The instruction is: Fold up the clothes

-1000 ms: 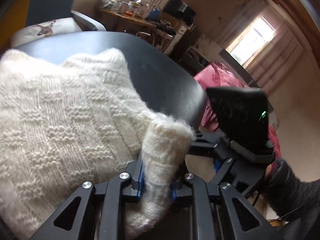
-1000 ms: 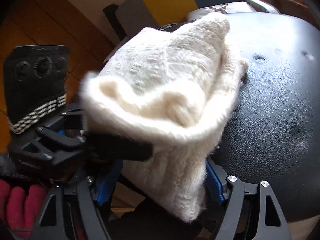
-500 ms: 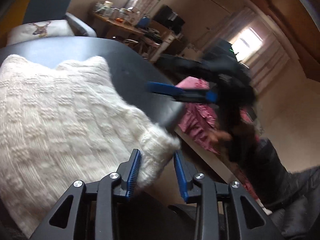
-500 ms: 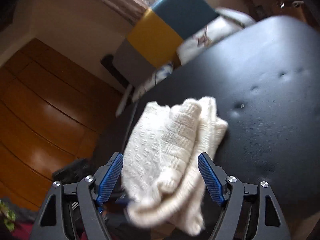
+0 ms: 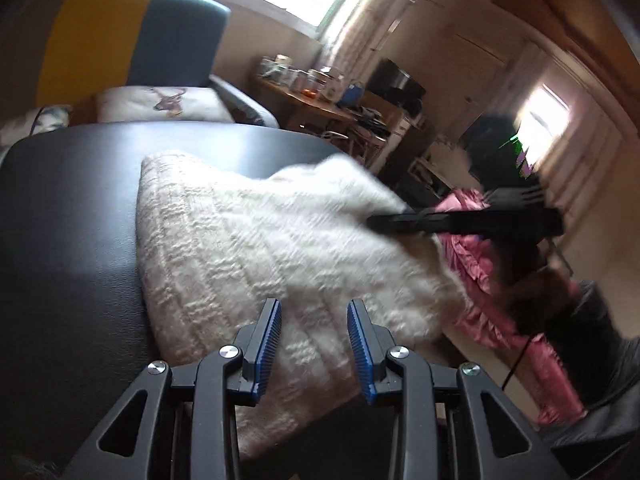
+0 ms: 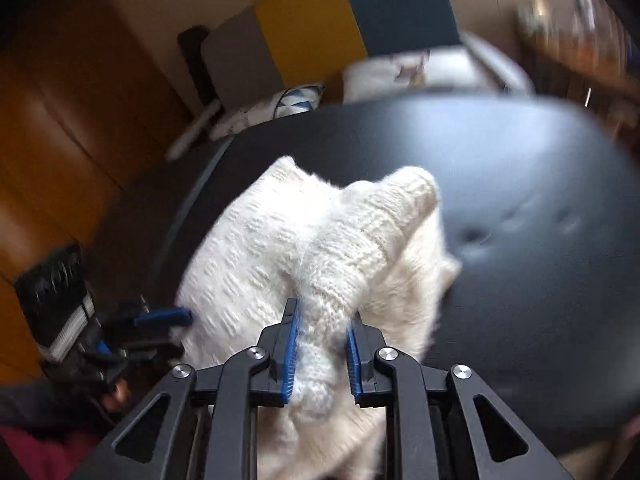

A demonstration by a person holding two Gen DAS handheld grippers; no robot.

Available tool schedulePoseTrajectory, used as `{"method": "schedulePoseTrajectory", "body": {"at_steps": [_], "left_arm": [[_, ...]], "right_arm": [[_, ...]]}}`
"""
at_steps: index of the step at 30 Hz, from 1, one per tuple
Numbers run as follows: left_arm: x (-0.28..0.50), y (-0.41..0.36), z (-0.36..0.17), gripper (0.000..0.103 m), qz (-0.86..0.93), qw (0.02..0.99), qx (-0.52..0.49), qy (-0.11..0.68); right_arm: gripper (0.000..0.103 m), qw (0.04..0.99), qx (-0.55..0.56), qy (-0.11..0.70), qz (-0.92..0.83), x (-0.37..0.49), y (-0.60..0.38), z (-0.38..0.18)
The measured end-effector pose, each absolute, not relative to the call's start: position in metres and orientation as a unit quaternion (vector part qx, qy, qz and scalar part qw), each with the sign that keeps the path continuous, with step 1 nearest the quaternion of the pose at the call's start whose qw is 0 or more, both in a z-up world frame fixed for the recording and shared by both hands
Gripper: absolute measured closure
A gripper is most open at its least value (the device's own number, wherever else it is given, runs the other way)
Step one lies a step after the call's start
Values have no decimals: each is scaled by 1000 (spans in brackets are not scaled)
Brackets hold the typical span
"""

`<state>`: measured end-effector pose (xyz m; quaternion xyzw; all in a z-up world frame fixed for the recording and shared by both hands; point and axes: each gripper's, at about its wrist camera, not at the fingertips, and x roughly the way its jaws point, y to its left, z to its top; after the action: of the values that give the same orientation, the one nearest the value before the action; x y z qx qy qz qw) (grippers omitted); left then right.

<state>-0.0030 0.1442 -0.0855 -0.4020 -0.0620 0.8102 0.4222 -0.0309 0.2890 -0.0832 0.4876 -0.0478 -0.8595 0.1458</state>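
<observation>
A cream knitted sweater (image 5: 260, 248) lies bunched on the black padded table (image 5: 80, 200), partly over its near edge. My left gripper (image 5: 314, 320) is open just above the sweater's near part, with nothing pinched between its blue pads. In the right wrist view my right gripper (image 6: 322, 336) is shut on a ribbed sleeve fold of the sweater (image 6: 280, 248), which rises as a ridge ahead of the fingers. The right gripper (image 5: 372, 222) shows blurred at the sweater's right edge in the left wrist view. The left gripper (image 6: 140, 332) sits at the sweater's left side.
A pink garment (image 5: 472, 280) hangs beyond the table's right edge. A yellow and teal chair (image 5: 132, 40) with a deer cushion (image 5: 160, 104) stands behind the table. A cluttered wooden desk (image 5: 312, 92) is farther back. Bare black table (image 6: 520, 180) spreads right of the sweater.
My left gripper let go of the sleeve cuff and pulled back. My right gripper opened wide half a second ago and has now shut on the ribbed sleeve fold.
</observation>
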Motion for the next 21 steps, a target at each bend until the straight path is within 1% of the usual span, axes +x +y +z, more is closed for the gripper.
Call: {"method": "schedulePoseTrajectory", "body": {"at_steps": [2,3,5,6,7,9,12,14,15,18,21], "left_arm": [[-3,163,-106,70,796,429,-426,-34],[-1,170,-116,70,790,427,-439,-14],[3,180,-125,71,791,422,-442,27],[4,182,-122,71,790,423,-443,33],[3,184,-119,71,787,424,-448,36],[0,179,-106,75,783,435,-444,-2],[-7,177,-88,72,765,478,-422,-85],[-17,192,-86,72,763,486,-417,-91],[-19,202,-88,72,763,488,-417,-81],[4,220,-100,72,749,507,-426,-34],[22,251,-113,72,737,519,-432,23]], "right_arm": [[81,122,536,-71,-832,-34,303,-125],[79,128,530,-106,-831,-32,313,-137],[75,139,509,-165,-833,-28,332,-144],[73,144,498,-193,-833,-26,341,-147],[73,147,490,-198,-836,-24,344,-149],[71,154,477,-210,-839,-20,349,-151],[68,167,463,-252,-833,-10,363,-151],[65,173,458,-276,-827,-7,373,-150],[62,165,456,-273,-831,-3,377,-141],[57,160,437,-246,-850,-1,384,-111],[57,170,417,-211,-867,-9,382,-82]]}}
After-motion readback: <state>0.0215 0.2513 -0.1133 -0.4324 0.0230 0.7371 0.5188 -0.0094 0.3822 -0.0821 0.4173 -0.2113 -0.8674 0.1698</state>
